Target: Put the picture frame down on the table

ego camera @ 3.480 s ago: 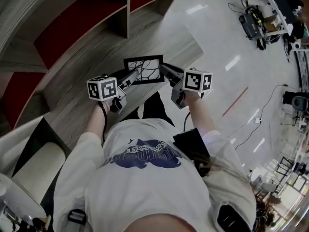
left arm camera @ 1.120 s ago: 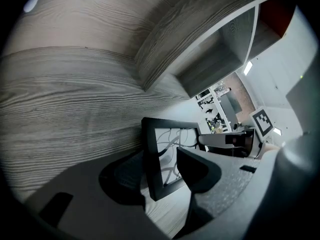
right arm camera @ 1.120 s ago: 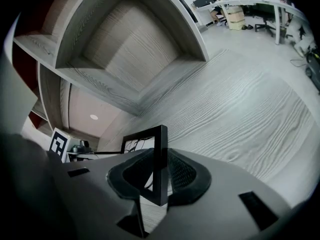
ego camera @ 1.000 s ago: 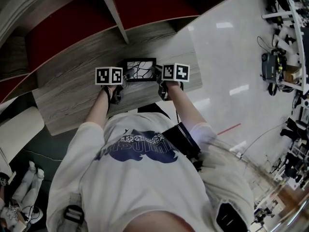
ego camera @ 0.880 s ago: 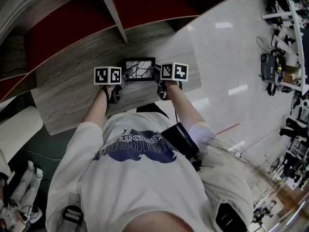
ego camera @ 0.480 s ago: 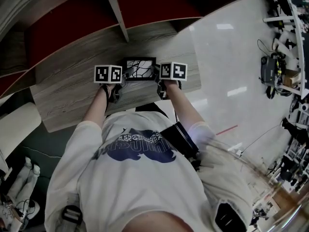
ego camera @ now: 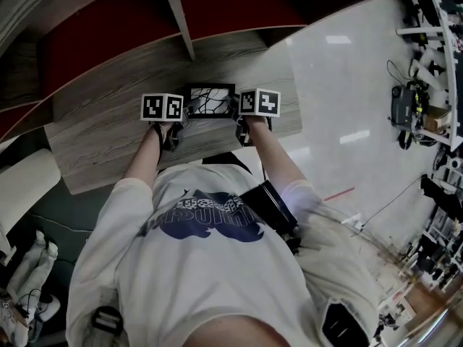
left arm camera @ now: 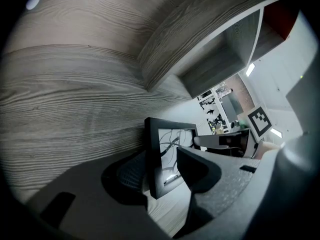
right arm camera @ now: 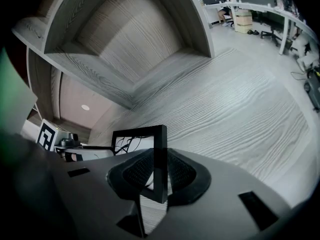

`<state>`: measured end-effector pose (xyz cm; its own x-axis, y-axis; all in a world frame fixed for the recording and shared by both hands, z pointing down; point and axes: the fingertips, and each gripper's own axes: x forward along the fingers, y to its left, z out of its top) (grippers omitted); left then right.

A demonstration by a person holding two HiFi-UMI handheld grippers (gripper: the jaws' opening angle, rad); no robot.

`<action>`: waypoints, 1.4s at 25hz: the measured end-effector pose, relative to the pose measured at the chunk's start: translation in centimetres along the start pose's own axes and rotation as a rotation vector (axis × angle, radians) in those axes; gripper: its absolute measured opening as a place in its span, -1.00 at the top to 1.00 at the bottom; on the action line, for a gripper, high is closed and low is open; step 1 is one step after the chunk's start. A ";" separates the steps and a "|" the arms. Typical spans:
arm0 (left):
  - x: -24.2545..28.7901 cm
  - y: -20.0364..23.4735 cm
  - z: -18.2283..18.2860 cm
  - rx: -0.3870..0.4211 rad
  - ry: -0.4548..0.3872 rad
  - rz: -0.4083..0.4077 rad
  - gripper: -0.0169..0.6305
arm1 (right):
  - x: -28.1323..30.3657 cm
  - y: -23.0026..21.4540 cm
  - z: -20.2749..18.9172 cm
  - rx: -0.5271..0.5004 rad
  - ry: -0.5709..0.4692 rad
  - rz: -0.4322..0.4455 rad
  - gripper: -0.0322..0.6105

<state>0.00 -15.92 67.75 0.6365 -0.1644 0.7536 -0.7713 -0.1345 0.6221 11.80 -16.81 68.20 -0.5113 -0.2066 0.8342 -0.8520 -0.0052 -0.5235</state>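
A black picture frame (ego camera: 210, 100) with a line drawing stands upright over the grey wood table (ego camera: 101, 132), held between my two grippers. My left gripper (ego camera: 189, 108) is shut on its left side bar (left arm camera: 152, 154), one pad behind it and one in front. My right gripper (ego camera: 235, 106) is shut on its right side bar (right arm camera: 160, 149), which is pinched between both ribbed pads. In the right gripper view the frame's lower corner sits very close to the tabletop (right arm camera: 240, 109). Whether it touches the wood is hidden by the jaws.
Behind the table rises a shelf unit with red back panels (ego camera: 108, 38) and a white divider (ego camera: 178, 16). Glossy white floor (ego camera: 347, 78) lies to the right, with equipment and cables (ego camera: 412, 107) further off. A pale cushion (ego camera: 22, 186) is at the left.
Since 3.5 s ago both grippers have carried the frame forward over the table. Over the last second they have held almost still; only the head view has shifted slightly.
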 end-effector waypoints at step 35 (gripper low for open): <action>-2.4 0.9 0.6 -0.044 -0.081 -0.034 0.37 | -1.0 -0.7 0.3 0.085 -0.080 -0.004 0.52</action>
<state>-2.21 -16.24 66.39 0.6588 -0.2391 0.7133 -0.7472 -0.0982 0.6573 12.93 -16.92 67.64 -0.4946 -0.2835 0.8216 -0.8397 -0.0883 -0.5359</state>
